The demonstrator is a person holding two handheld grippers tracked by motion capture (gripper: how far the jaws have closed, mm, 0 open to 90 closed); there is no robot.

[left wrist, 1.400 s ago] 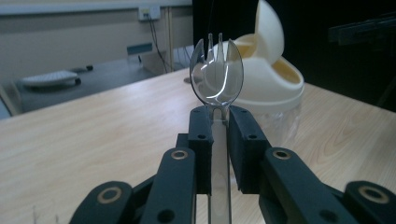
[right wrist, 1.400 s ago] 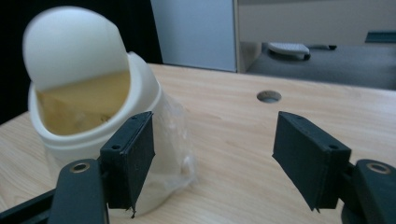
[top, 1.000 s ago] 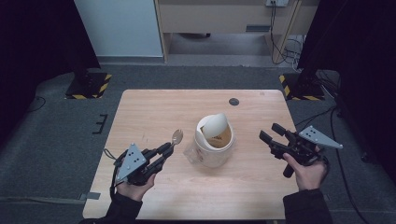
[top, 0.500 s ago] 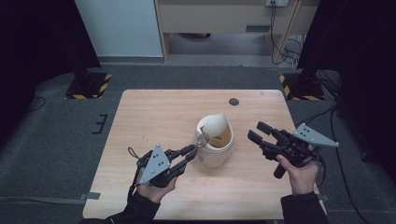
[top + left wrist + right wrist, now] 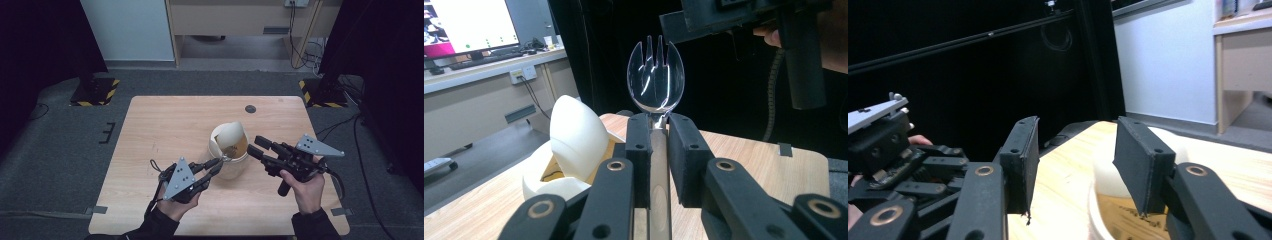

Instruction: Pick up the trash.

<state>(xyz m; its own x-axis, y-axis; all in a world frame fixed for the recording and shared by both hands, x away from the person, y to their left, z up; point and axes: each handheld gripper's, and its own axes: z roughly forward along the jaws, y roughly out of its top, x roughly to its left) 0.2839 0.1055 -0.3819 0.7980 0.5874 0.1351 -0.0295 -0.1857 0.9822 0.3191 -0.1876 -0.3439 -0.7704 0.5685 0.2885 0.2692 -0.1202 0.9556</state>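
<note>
left gripper [image 5: 212, 166] carried spork [image 5: 223, 159] to cup [image 5: 230, 150] rim | right gripper [image 5: 256, 146] neared cup (fingers closing, nothing between)

Dim surroundings, perhaps slight blur

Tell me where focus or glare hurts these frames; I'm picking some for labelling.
High view: evenly lit, slightly soft, the spork tiny at the cup rim. Left gripper view: the clear spork is sharp with bright streaks of glare against a black backdrop; the left gripper looks soft up close. Right gripper view: the right gripper is crisp, the cup blurred, the left half dark.
</note>
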